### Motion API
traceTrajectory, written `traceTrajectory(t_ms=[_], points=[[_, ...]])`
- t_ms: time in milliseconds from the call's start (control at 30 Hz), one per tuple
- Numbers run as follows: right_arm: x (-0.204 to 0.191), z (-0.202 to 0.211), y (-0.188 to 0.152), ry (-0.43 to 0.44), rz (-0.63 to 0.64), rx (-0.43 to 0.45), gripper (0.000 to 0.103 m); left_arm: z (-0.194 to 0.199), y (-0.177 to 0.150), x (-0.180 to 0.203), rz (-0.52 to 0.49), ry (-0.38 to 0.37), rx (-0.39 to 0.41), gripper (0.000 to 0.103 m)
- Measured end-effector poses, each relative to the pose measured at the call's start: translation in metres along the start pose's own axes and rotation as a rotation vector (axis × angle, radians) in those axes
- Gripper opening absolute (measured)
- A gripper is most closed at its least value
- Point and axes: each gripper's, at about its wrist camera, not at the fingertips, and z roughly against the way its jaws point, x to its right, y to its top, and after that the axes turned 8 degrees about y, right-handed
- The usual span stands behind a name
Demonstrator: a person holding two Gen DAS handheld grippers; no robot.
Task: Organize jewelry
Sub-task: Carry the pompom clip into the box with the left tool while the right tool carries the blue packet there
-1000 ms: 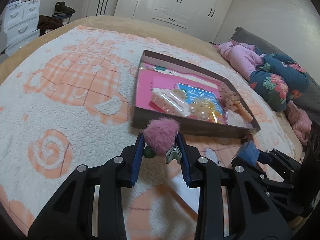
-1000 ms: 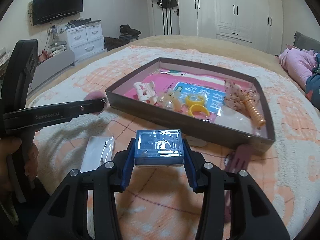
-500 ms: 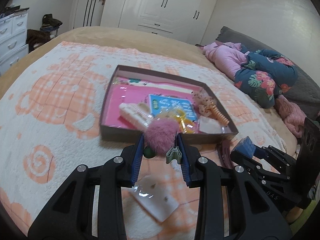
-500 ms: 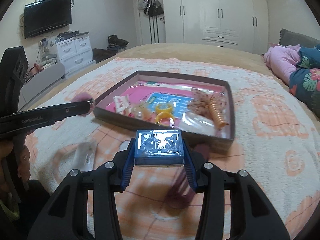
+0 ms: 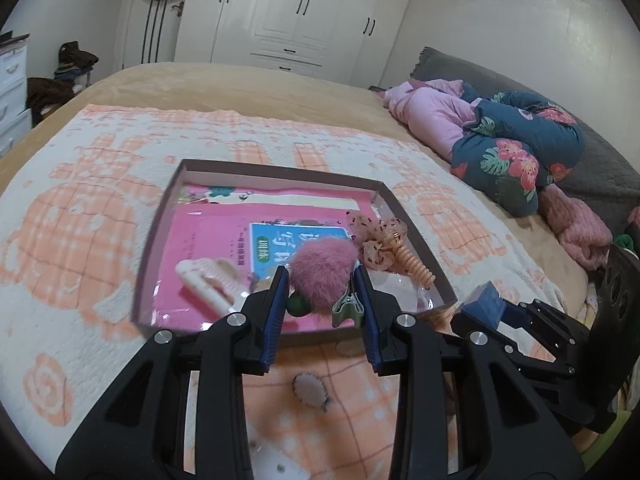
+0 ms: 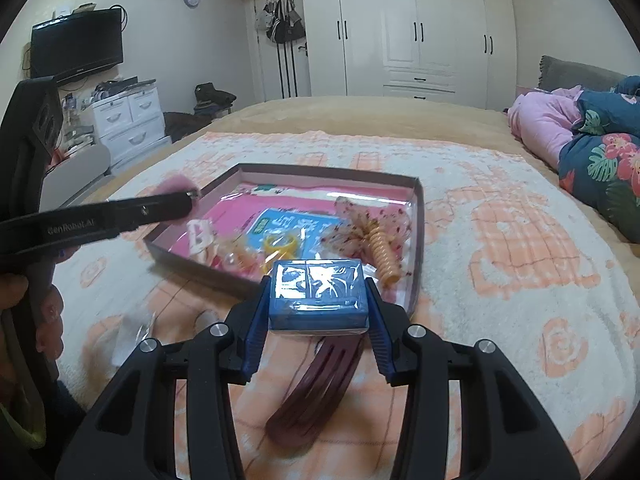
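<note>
Left gripper [image 5: 322, 280] clamped on pink pom-pom clip [image 5: 323, 264], held over near edge of tray [image 5: 160, 216] on bed. Right gripper [image 6: 318, 300] grips blue box [image 6: 318, 294], near right tray corner.

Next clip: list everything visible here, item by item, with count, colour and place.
tray: 1, brown, on the blanket
booklet: 1, pink, lining the tray
claw clip: 1, cream, in tray
spiral tie: 1, orange, in tray
scrunchie: 1, speckled sheer, in tray
yellow ring: 1, in tray
comb: 1, maroon, on blanket outside tray
packet: 1, clear, on blanket, blurred
blanket: 1, white-orange, on bed
pompom clip: 1, pink, in left gripper
box: 1, blue, in right gripper
hand: 1, holding left gripper
</note>
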Motion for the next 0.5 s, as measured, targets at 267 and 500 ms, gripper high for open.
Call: traceTrajectory(t_ms=[267,500], points=[[0.020,-0.023,0.016,-0.028,-0.014,0.000,0.043,-0.033,0.015,0.000,0.023,-0.016,-0.025,0.025],[0.029,-0.051,0.019,-0.026,-0.024,-0.035,0.043,-0.063,0.031,-0.010,0.055,-0.003,-0.059,0.025]])
